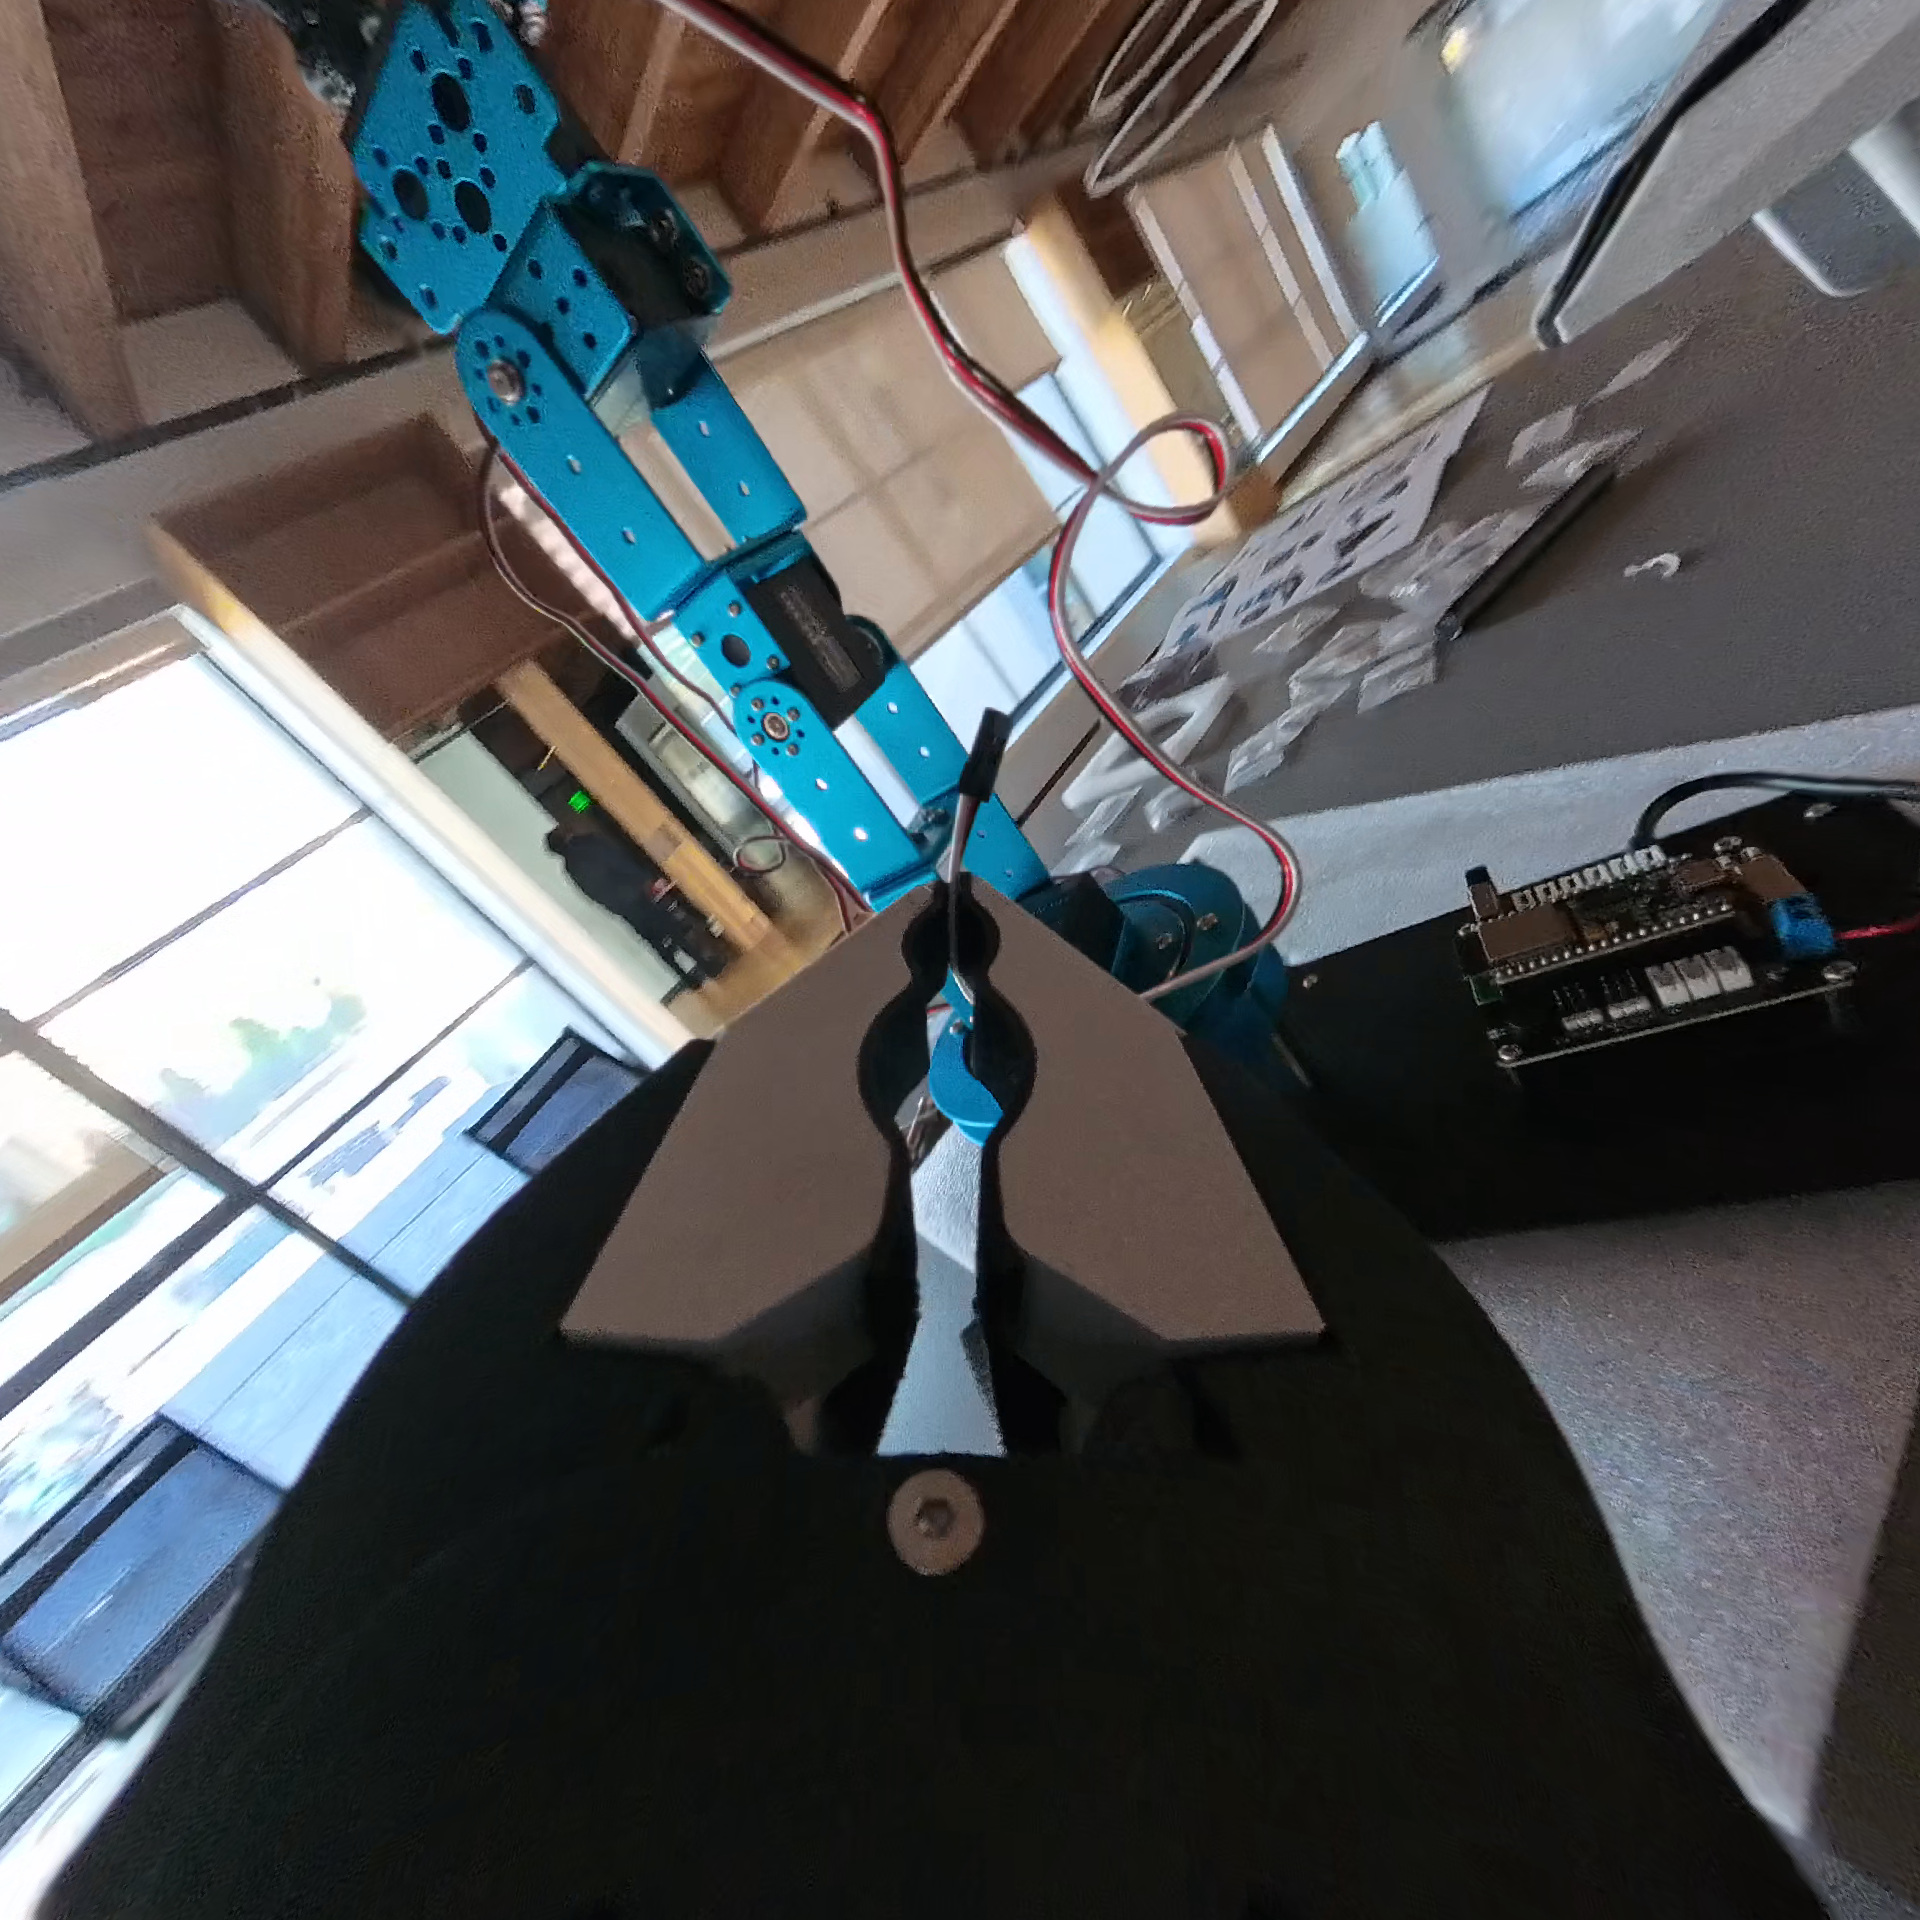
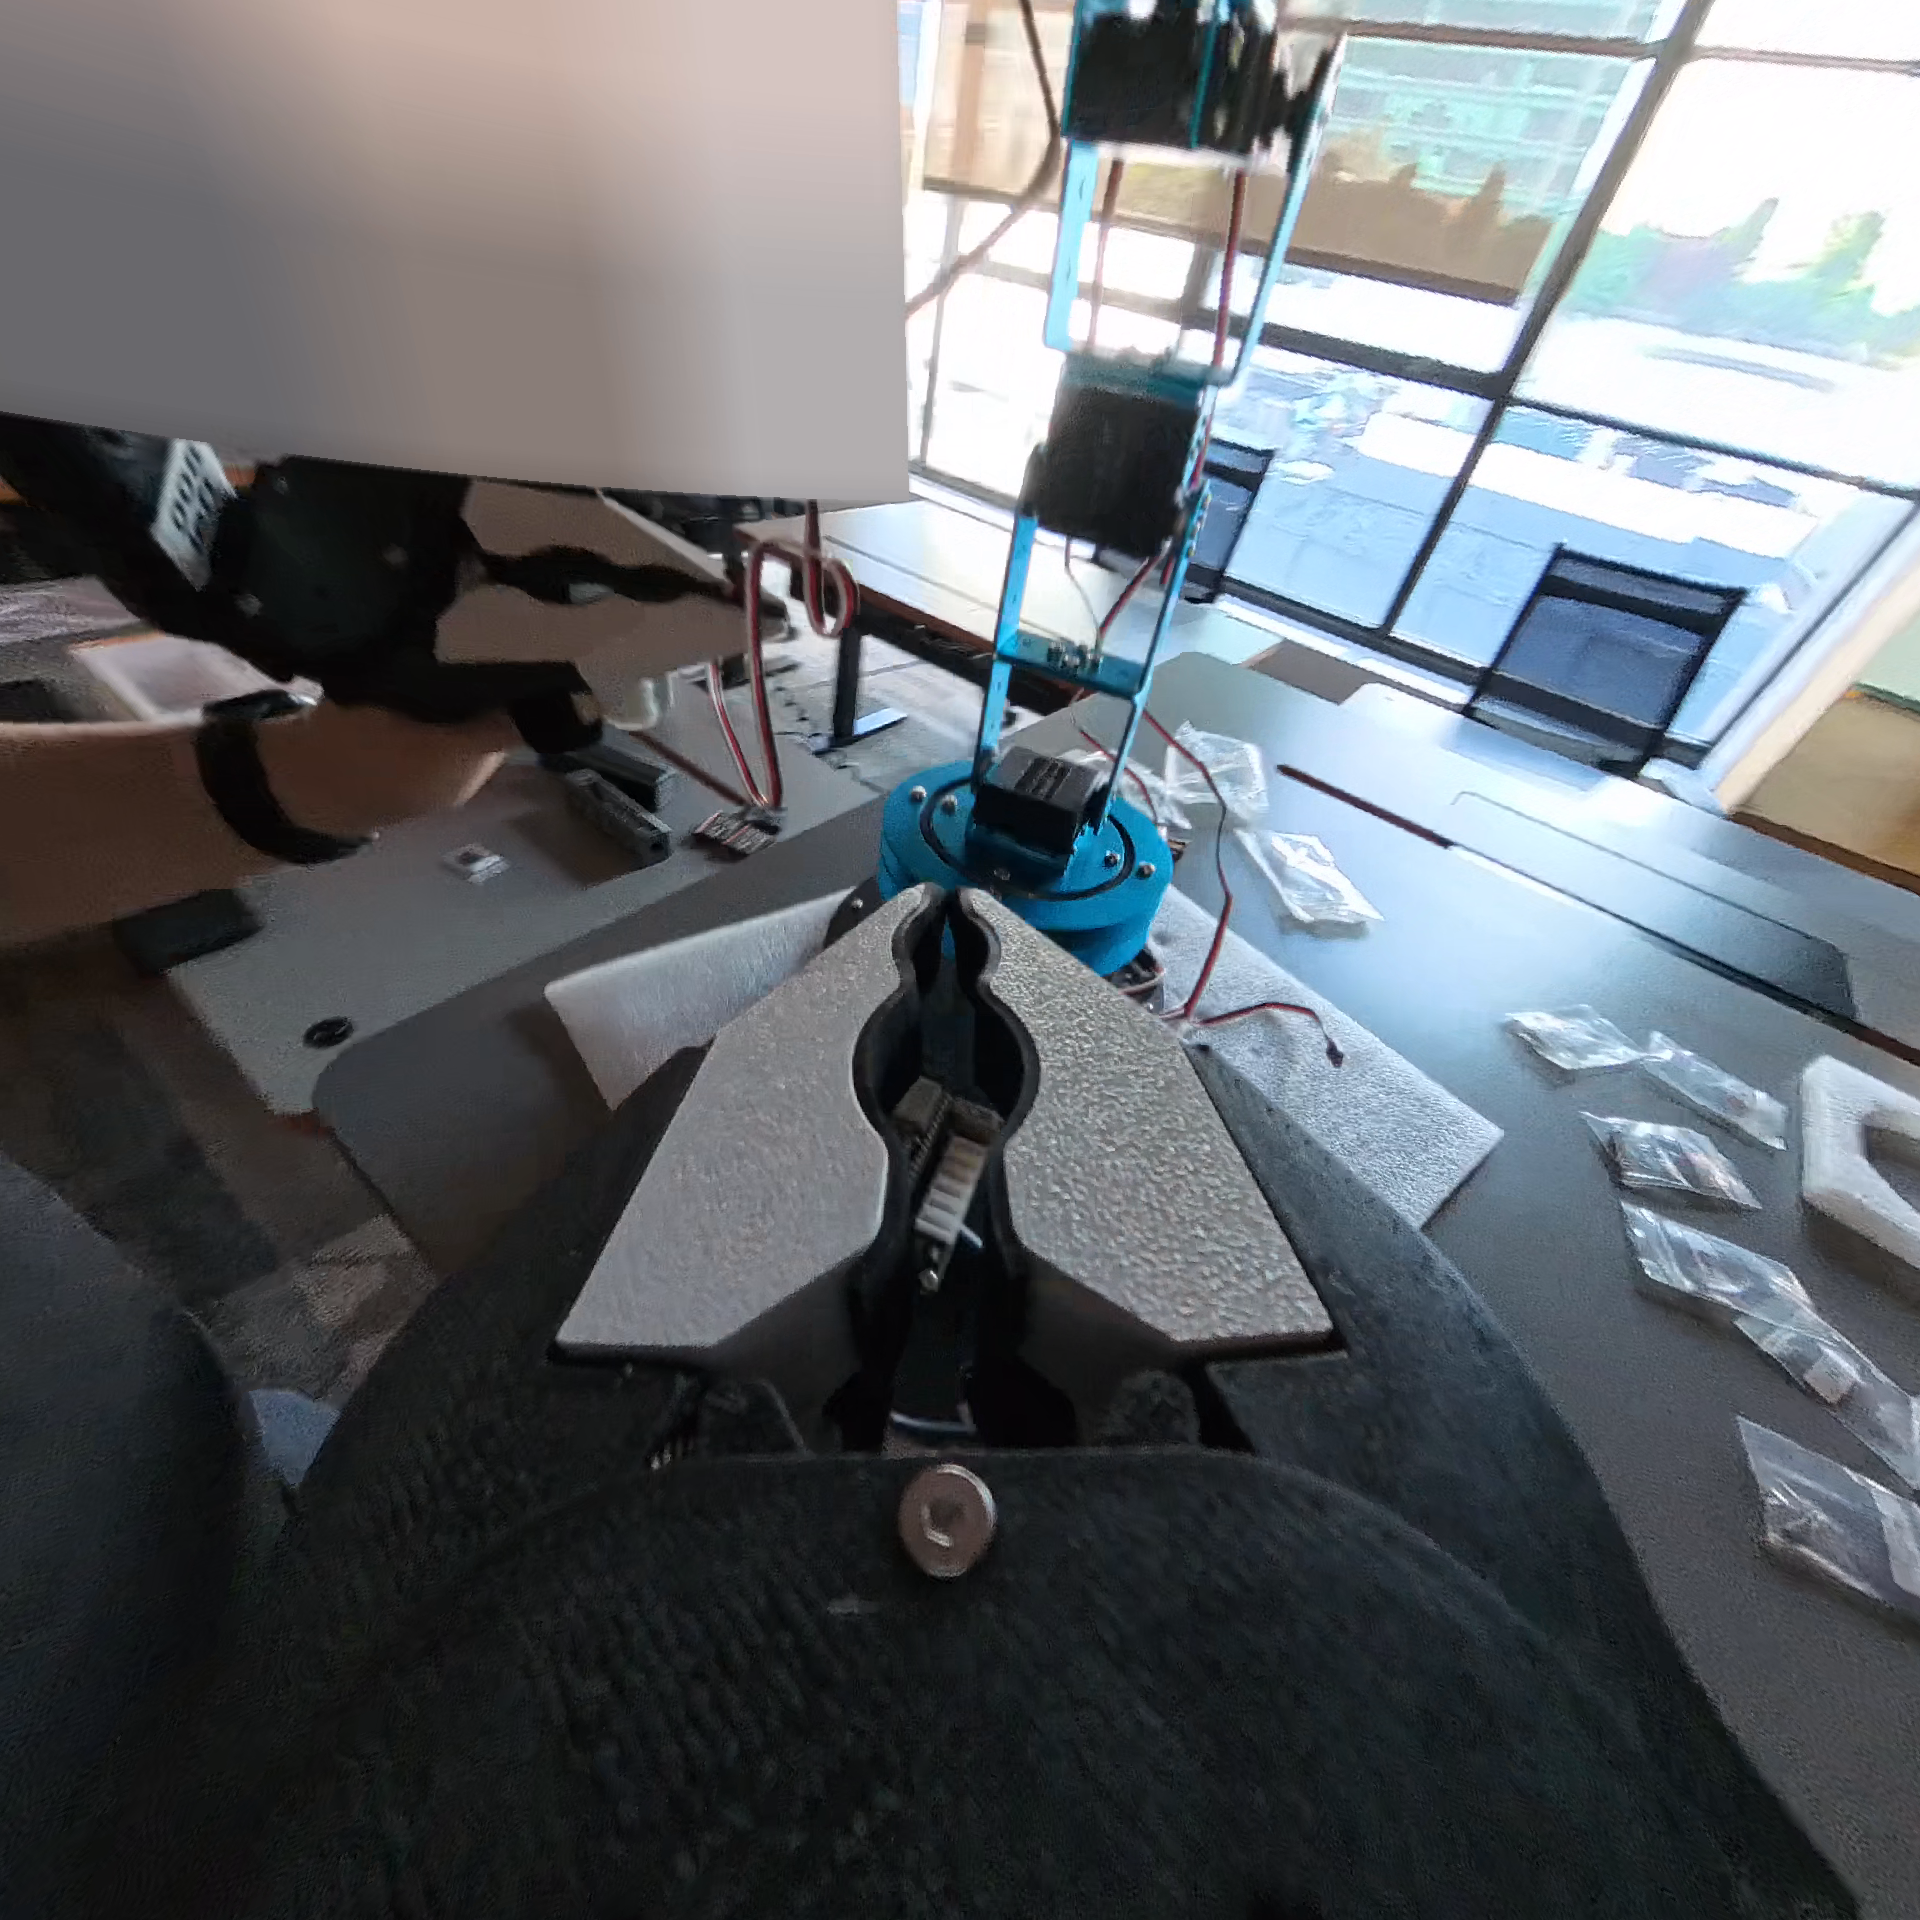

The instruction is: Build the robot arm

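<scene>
grey left fingers (image 1: pixel 914 1039) pinched on servo cable (image 1: pixel 961 831); right fingers (image 2: pixel 1132 1132) closed, empty

Right claw (image 2: pixel 948 914) closed above circuit board (image 2: pixel 951 1164), blue robot arm (image 2: pixel 1091 623) just beyond

**Metal, plastic and matt board**

The small robot arm (image 1: pixel 665 488) is glossy blue anodised metal. The right tool (image 2: pixel 951 902) has rough, pebbled grey fingers (image 2: pixel 1132 1174). Clear, shiny plastic bags (image 2: pixel 1704 1273) lie right on the smooth matt tabletop (image 2: pixel 1558 935).
</scene>
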The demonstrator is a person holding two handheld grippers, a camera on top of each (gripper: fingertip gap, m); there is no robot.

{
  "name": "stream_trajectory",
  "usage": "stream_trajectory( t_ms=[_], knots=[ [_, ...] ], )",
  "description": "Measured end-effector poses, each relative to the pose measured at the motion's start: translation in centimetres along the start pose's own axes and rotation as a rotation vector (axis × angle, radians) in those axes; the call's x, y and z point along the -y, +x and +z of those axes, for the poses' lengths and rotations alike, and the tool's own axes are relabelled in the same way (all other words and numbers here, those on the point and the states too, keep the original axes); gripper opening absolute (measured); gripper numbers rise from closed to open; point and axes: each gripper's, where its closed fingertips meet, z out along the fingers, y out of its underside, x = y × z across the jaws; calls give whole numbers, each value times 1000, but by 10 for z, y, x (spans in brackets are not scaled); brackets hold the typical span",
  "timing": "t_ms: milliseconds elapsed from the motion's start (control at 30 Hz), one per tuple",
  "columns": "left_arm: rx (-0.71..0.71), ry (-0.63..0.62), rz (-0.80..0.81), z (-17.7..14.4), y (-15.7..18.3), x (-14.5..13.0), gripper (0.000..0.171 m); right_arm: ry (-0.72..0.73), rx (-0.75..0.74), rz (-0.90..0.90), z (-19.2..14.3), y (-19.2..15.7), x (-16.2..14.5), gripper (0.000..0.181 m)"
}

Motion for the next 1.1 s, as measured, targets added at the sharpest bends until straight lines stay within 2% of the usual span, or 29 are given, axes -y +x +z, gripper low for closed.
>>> stream_trajectory(
  t_ms=[100,167,367,467,533,700,900,967,1100],
  knots=[
    [-59,112,-31,0,-10,0,0,-12,-121,11,10,-21,10,1],
    [-79,166,-13,-1,-17,1,0,-13,-145,67,22,-40,18,1],
    [-67,262,91,-7,-29,7,0,-34,-55,312,82,-93,62,11],
    [-14,303,184,-14,-30,14,0,-45,-99,420,109,-96,72,15],
    [11,321,229,-18,-27,17,0,-62,-161,478,116,-90,66,17],
    [31,344,285,-23,-17,20,0,-113,-51,760,117,-97,47,20],
    [48,355,433,-28,1,24,0,3,107,1055,106,-97,46,19],
    [44,349,459,-30,6,26,0,18,134,1099,102,-96,42,7],
    [18,354,501,-31,18,27,0,13,172,1123,91,-95,32,2]
  ],
)
